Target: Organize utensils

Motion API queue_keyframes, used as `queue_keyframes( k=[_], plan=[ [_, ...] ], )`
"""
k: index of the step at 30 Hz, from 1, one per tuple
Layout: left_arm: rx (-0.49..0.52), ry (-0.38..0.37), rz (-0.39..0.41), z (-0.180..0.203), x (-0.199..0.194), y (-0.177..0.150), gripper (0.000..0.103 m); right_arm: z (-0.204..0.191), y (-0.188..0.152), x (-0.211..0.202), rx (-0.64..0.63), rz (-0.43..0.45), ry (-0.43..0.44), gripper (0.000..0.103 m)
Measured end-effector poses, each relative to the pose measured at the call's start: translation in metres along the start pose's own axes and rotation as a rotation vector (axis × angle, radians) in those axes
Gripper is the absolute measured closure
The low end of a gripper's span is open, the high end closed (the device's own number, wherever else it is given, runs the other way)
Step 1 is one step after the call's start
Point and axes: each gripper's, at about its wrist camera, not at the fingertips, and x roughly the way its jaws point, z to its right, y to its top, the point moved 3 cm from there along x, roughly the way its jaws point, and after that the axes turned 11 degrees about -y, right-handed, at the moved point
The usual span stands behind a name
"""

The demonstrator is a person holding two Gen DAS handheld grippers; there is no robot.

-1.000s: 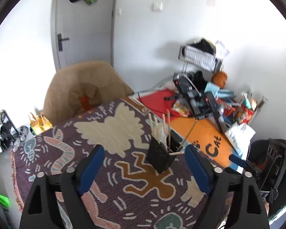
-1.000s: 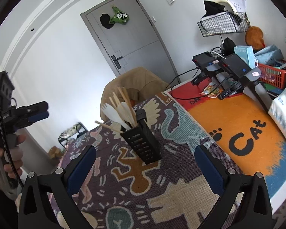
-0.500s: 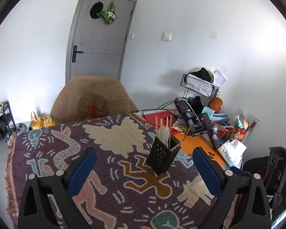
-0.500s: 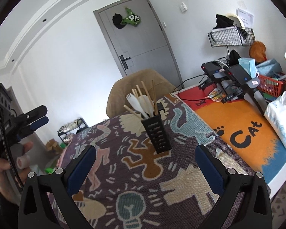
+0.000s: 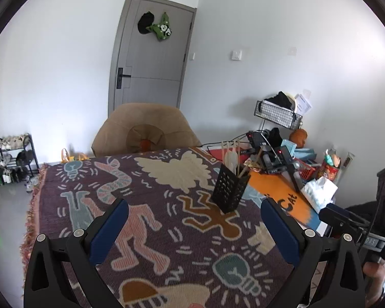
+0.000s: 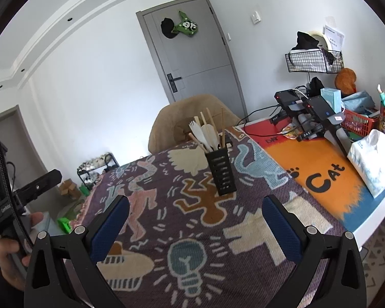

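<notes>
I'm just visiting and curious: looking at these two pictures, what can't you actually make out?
- Lower ends of the utensils: both views, hidden inside the black holder.
- Their exact number: left view, too small and overlapping.
- Wire basket contents: both views, masked by dark cloth.
- Left gripper and right gripper bases: cut off by the bottom edge.

"Cat" is showing in big black letters on the orange mat [image 6: 318, 161], w/ a black paw print beside it; same word is reading on that mat [image 5: 272, 187] in the left wrist view. "DAS" is showing in white on the black devices [image 6: 308, 118] at the mat's far end. Print on the wall papers [image 6: 333, 37] is too small to read.
</notes>
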Motion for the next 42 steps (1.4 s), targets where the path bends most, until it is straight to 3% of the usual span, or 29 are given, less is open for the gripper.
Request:
queue_keyframes(
  k=[8,15,42],
  plan=[
    [0.023,0.037,0.002,0.010,-0.027,-0.016,0.000,-0.022,0.000,-0.024,-0.040,0.040,0.042,0.000],
    [0.048,0.071,0.016,0.013,-0.044,-0.019,0.000,-0.030,-0.008,-0.020,-0.062,0.029,0.039,0.000],
    [0.028,0.113,0.024,0.011,-0.053,-0.022,0.000,-0.033,-0.010,-0.030,-0.086,0.067,0.024,0.000]
  ],
)
